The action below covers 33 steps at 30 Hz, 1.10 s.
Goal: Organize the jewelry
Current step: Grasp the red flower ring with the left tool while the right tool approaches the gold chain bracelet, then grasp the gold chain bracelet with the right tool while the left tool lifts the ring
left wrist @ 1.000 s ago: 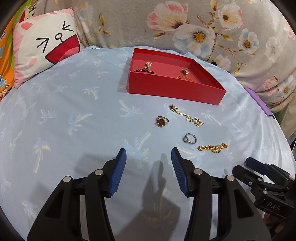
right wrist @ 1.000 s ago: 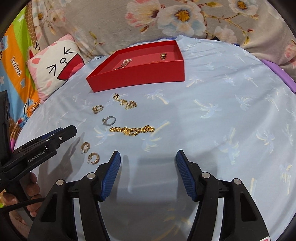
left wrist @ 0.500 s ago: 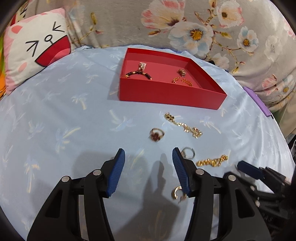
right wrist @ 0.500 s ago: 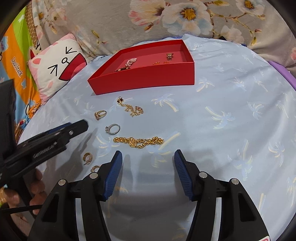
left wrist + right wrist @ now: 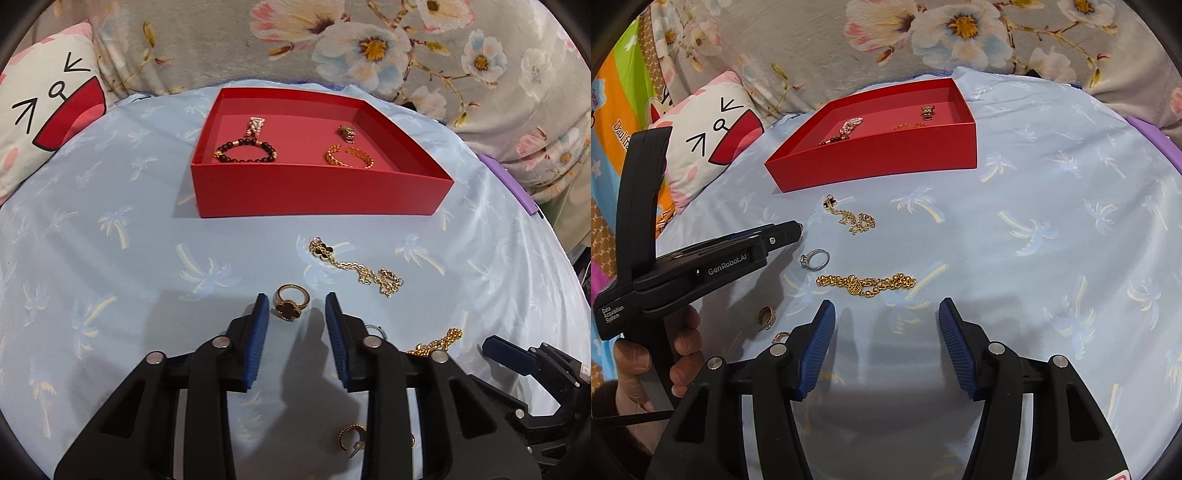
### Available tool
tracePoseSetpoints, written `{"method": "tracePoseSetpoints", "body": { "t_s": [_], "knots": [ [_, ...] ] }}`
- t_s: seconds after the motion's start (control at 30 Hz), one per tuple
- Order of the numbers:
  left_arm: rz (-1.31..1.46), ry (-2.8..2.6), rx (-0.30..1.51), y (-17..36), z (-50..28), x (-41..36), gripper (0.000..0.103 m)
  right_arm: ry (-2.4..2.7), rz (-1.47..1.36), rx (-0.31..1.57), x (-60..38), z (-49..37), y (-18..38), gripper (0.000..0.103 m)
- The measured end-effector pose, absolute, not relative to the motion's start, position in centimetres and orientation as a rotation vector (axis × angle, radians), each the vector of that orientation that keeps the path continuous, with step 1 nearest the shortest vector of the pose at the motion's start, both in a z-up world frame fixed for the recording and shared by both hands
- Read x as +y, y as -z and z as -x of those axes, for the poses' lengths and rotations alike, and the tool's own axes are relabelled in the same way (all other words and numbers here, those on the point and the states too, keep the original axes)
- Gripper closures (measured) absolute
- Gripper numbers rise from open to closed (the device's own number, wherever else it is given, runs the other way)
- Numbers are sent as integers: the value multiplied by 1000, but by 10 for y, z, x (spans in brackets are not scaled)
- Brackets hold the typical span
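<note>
A red box (image 5: 321, 192) at the back holds a black bead bracelet (image 5: 245, 150), gold hoops (image 5: 349, 157) and small pieces. On the blue cloth lie a gold clover ring (image 5: 290, 303), a thin gold chain (image 5: 356, 268), a silver ring (image 5: 815, 259), a thick gold bracelet (image 5: 866, 284) and gold hoop earrings (image 5: 766, 317). My left gripper (image 5: 295, 301) is open, low over the cloth, with the clover ring between its fingertips. My right gripper (image 5: 886, 314) is open and empty just in front of the thick bracelet; the box (image 5: 875, 155) lies beyond.
A cat-face pillow (image 5: 44, 118) lies at the back left. A floral blanket (image 5: 369, 48) runs behind the box. A purple edge (image 5: 513, 188) shows at the right. The left gripper's body (image 5: 701, 266) and the hand holding it fill the left of the right wrist view.
My left gripper has moved forward and down so the clover ring now sits between its fingertips, and its jaws have narrowed. The right gripper has edged closer to the thick bracelet.
</note>
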State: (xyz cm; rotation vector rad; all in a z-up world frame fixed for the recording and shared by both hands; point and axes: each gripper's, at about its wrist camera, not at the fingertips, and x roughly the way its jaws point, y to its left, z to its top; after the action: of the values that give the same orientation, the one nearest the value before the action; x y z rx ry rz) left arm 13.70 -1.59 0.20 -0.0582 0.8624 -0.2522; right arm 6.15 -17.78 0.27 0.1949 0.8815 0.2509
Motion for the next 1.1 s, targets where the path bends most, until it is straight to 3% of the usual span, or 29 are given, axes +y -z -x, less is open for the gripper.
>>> {"method": "tracePoseSetpoints", "body": {
  "t_s": [0.13,0.6,0.97,1.1],
  "knots": [
    [61,273,868,-1,-138,-17,90,-251,-196,882,-178,-62,-3,46],
    [151,247,824,-11,-122,5,90,-269,-160,884,-169,-65,-1,46],
    [240,225,851,-2,-98,33,90,-256,-91,898,-160,-87,0,62],
    [245,223,840,-2,-97,35,90,-240,-61,894,-155,-91,0,78]
  ]
}}
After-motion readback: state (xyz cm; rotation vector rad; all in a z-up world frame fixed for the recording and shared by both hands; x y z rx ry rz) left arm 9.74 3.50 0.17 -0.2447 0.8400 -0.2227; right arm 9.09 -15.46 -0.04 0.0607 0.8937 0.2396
